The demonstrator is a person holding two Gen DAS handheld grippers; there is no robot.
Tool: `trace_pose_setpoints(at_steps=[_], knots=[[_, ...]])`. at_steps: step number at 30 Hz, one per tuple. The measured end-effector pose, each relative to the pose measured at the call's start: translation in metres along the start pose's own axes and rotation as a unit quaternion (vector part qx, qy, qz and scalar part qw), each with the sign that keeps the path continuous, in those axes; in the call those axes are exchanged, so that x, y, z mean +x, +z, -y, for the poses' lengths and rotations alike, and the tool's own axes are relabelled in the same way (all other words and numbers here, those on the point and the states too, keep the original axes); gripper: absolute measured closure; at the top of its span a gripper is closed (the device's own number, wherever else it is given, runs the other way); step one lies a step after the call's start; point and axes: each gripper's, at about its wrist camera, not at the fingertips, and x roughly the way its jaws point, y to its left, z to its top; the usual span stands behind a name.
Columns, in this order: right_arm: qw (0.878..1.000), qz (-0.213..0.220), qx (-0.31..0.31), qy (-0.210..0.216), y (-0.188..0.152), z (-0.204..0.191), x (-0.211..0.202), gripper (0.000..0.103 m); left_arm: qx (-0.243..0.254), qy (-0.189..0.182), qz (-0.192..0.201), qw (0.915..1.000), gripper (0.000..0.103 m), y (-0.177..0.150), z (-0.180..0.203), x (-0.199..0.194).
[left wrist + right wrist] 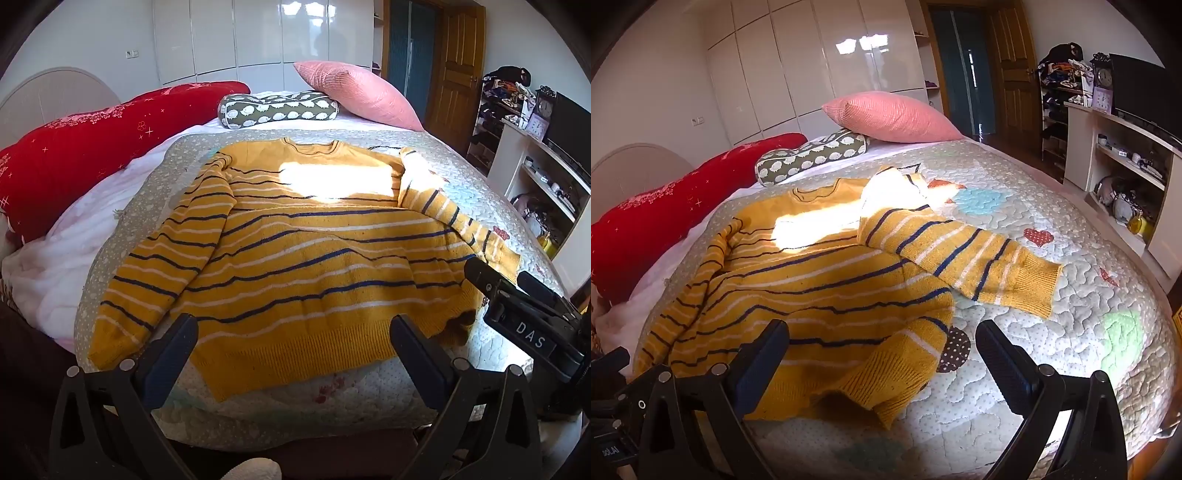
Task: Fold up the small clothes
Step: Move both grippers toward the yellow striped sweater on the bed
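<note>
A yellow sweater (295, 251) with navy and white stripes lies spread flat on the quilted bedspread (332, 398), collar at the far side, hem nearest me. Its left sleeve (162, 266) lies along the body; its right sleeve (964, 254) angles out to the right. My left gripper (293, 332) is open and empty, just above the hem's middle. My right gripper (881, 339) is open and empty over the hem's right corner (886, 384), which is slightly rumpled and lifted. The right gripper also shows in the left wrist view (524, 314) at the sweater's right edge.
A red bolster (96, 147), a green patterned roll pillow (277, 109) and a pink pillow (362, 92) lie at the bed's far side. White shelves (1123, 162) with clutter and a dark screen stand to the right. A wooden door (458, 70) is behind.
</note>
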Motion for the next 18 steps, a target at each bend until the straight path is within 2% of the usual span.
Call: trace_pose_setpoints(at_steps=[5, 6, 10, 14, 17, 18], knots=[[1.0, -0.001, 0.003, 0.01, -0.001, -0.001, -0.002, 0.001, 0.002, -0.002, 0.013, 0.9999, 0.0, -0.005, 0.003, -0.012], [1.0, -0.001, 0.002, 0.01, -0.001, 0.001, -0.002, 0.001, 0.009, 0.002, 0.001, 1.0, 0.0, -0.004, 0.008, -0.007], [1.0, 0.005, 0.001, 0.007, -0.004, 0.006, -0.007, 0.001, -0.002, -0.008, -0.007, 0.9999, 0.0, -0.015, 0.001, -0.012], [0.999, 0.028, 0.008, -0.018, 0.002, 0.006, -0.012, 0.001, -0.012, -0.045, -0.014, 0.9988, 0.0, -0.018, -0.006, -0.015], [0.998, 0.059, 0.001, -0.03, 0.004, 0.01, -0.02, 0.001, -0.014, -0.093, -0.031, 0.995, 0.0, -0.019, -0.006, -0.01], [0.998, 0.06, -0.002, -0.031, 0.006, 0.013, -0.02, 0.001, -0.007, -0.094, -0.037, 0.9949, 0.0, -0.02, -0.005, -0.008]])
